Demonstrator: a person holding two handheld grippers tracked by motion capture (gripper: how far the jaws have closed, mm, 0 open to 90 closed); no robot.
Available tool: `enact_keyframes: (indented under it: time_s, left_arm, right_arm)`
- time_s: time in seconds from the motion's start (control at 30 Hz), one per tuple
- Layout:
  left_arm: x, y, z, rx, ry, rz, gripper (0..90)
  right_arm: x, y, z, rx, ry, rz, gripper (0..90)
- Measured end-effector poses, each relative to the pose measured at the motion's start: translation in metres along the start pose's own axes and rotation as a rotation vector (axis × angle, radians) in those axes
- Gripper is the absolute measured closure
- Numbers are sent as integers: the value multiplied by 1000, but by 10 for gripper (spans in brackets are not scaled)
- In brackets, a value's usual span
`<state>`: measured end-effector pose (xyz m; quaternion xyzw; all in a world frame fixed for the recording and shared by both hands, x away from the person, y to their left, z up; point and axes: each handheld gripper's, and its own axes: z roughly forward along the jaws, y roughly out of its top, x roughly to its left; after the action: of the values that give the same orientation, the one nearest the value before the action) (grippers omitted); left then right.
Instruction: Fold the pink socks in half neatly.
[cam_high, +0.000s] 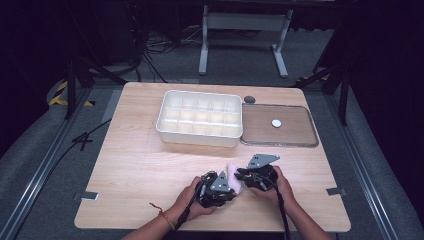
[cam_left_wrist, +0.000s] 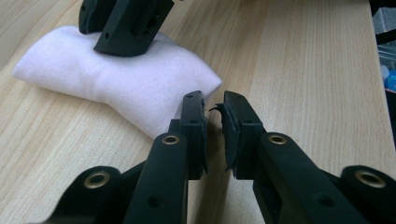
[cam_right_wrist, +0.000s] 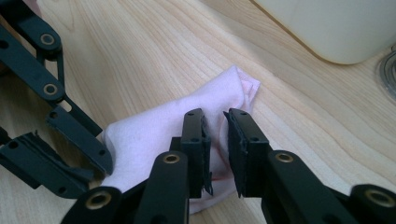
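High view, folded pale pink cloth (cam_high: 233, 176) on the table (cam_high: 140, 165) at 6 o'clock, between both claws, left claw (cam_left_wrist: 214, 125) almost together at its corner, right claw (cam_right_wrist: 215, 140) narrowly apart over the cloth, white compartment tray (cam_high: 200, 118) at 12 o'clock.

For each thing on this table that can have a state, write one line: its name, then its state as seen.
pink cloth: folded into a small bundle, lying on the table between the two grippers.
left gripper: jaws nearly together, nothing between them, tips beside the cloth's corner.
right gripper: jaws narrowly apart over the cloth.
compartment box: uncovered, cells look empty.
clear lid: off the box, lying flat to its right.
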<state>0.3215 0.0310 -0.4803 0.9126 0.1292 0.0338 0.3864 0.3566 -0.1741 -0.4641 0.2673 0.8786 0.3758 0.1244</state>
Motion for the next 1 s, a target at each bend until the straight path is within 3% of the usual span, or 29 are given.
enact_keyframes:
  time_s: [0.03, 0.17, 0.33, 0.5, 0.73, 0.77, 1.0]
  left_arm:
    - [-1, 0, -2, -12, -4, -2, 769]
    - [0, 1, -10, -35, -11, 6, 730]
    - [2, 1, -37, -55, -13, 25, 702]
    - [1, -8, -57, -27, 17, 49, 673]
    - [6, -37, -84, 42, 90, 45, 551]
    - [10, -49, -90, 55, 107, 33, 529]
    - [22, -80, -111, 96, 159, -20, 468]
  right_arm:
    - [0, 1, -2, 1, -6, 12, 678]
    - [-3, 3, -11, -45, -17, 30, 653]
    - [-3, 9, -28, -104, -33, 30, 599]
    - [0, 14, -33, -116, -44, 42, 553]
    - [7, 17, -30, -107, -32, 39, 488]
    - [9, 16, -27, -93, -35, 36, 476]
    - [6, 9, -14, -32, -30, 71, 395]
